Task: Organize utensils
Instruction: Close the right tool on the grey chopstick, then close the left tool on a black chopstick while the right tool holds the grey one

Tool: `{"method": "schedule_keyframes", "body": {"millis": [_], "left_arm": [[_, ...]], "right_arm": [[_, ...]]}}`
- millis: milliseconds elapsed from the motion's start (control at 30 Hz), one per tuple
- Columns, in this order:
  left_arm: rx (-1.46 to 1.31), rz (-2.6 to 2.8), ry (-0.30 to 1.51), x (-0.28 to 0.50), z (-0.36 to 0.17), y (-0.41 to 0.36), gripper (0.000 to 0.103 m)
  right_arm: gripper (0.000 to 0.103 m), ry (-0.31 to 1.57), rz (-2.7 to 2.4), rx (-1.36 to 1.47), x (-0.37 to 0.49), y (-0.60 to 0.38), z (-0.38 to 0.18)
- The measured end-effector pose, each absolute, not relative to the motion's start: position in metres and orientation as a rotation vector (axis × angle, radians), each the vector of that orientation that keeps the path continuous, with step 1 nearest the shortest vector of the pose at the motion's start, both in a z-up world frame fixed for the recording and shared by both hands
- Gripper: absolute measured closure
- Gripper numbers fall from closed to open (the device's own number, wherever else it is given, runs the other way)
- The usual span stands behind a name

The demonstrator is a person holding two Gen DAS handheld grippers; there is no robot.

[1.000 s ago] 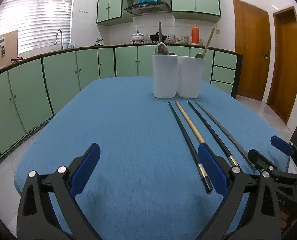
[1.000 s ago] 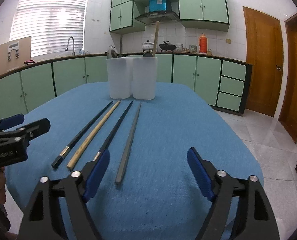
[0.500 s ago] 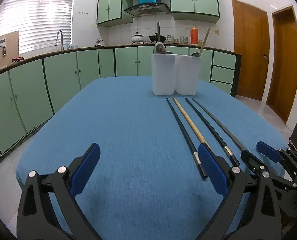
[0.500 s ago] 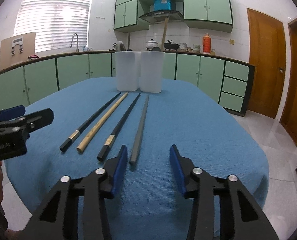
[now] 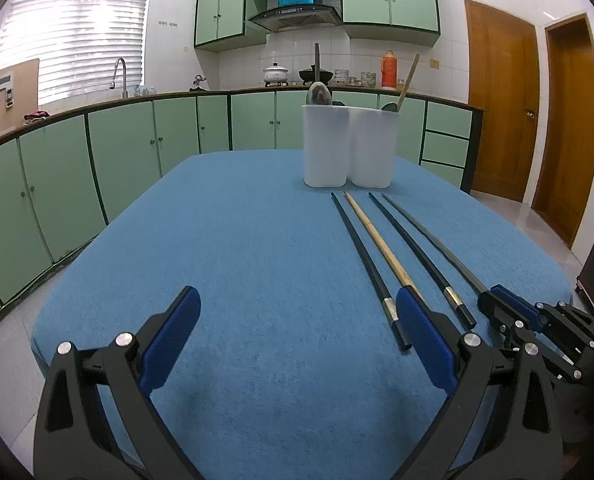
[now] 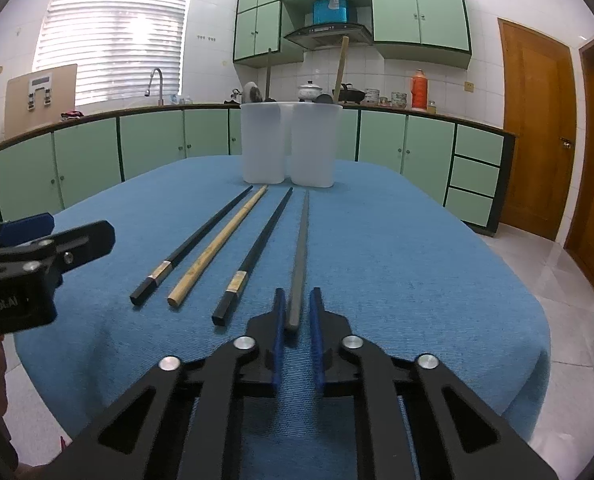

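The right gripper [image 6: 297, 300] has just been closing and pinches the near end of the grey chopstick [image 6: 299, 248]. The left gripper [image 5: 297, 332] hangs spread wide, nothing between its jaws

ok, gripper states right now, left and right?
Left gripper: open, nothing between its pads.
Right gripper: jaws just closed around the near end of the grey chopstick on the table.

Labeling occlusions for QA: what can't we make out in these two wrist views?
- Holder contents: both views, frosted walls hide all but the utensil tops.
- Grey chopstick near end: left view, right tongs cover it; right view, whether the pads press it is unclear.
- Wooden chopstick near end: left view, a pad of the left tongs covers it.
- Person: right view, cut off at the left edge.
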State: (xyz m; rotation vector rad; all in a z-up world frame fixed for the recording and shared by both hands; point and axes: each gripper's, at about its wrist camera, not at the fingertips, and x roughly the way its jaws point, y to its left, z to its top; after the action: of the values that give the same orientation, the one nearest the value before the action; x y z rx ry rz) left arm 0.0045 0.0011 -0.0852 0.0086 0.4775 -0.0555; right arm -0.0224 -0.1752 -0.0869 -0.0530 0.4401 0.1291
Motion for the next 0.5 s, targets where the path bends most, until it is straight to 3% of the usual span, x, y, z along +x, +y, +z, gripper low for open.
{"method": "schedule_keyframes", "body": {"millis": [500], "left_arm": [[0.009,-0.092,0.503,0.003,-0.096,-0.013,0.008]], "right_arm": [[0.096,0.432,0.063,-0.023,-0.024,-0.183,-0.086]]}}
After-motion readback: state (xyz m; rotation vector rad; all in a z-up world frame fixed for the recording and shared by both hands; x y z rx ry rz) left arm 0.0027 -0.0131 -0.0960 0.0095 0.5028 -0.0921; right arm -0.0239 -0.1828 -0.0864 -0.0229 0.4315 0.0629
